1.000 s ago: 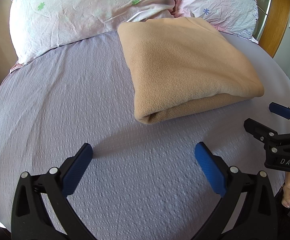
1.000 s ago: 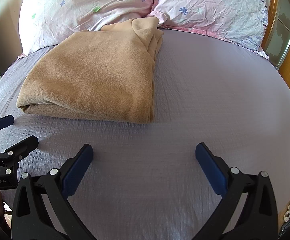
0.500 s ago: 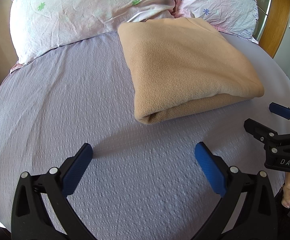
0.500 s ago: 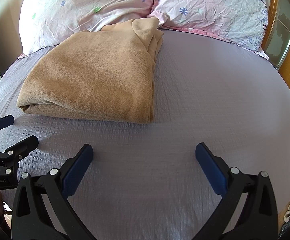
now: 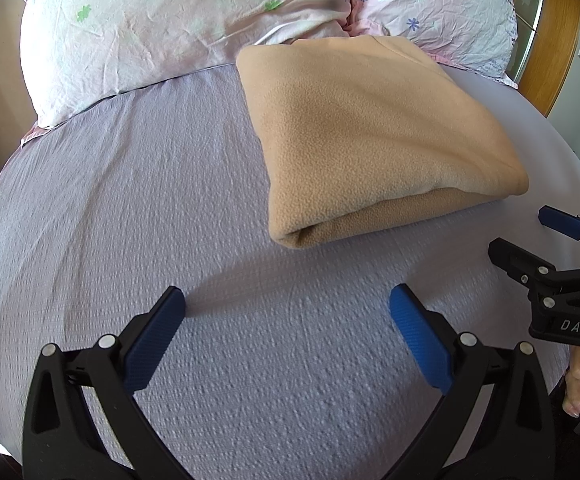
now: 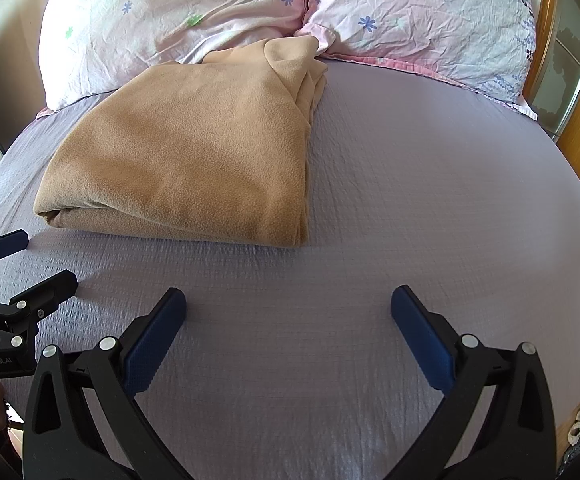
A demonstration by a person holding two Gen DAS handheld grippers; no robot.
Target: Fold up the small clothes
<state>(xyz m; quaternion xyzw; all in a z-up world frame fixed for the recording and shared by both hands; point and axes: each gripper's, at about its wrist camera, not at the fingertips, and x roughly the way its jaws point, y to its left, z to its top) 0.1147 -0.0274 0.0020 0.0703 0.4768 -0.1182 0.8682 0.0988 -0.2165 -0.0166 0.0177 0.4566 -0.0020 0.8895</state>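
Your left gripper (image 5: 286, 308) and right gripper (image 6: 288, 306) are both wide apart, holding nothing. The folded tan blanket (image 6: 194, 160) lies on the bed (image 6: 409, 200) ahead, between them.

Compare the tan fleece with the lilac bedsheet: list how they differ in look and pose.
The tan fleece is fuzzy and folded into thick layers; the lilac bedsheet is thin, crinkle-textured and spread flat. The fleece covers one patch near the pillows; the sheet spans the whole bed. Neither is touched by a gripper.

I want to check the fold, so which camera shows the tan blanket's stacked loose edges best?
The right wrist view: the tan blanket shows its layered edges along its right side. The left wrist view shows mainly its rounded fold.
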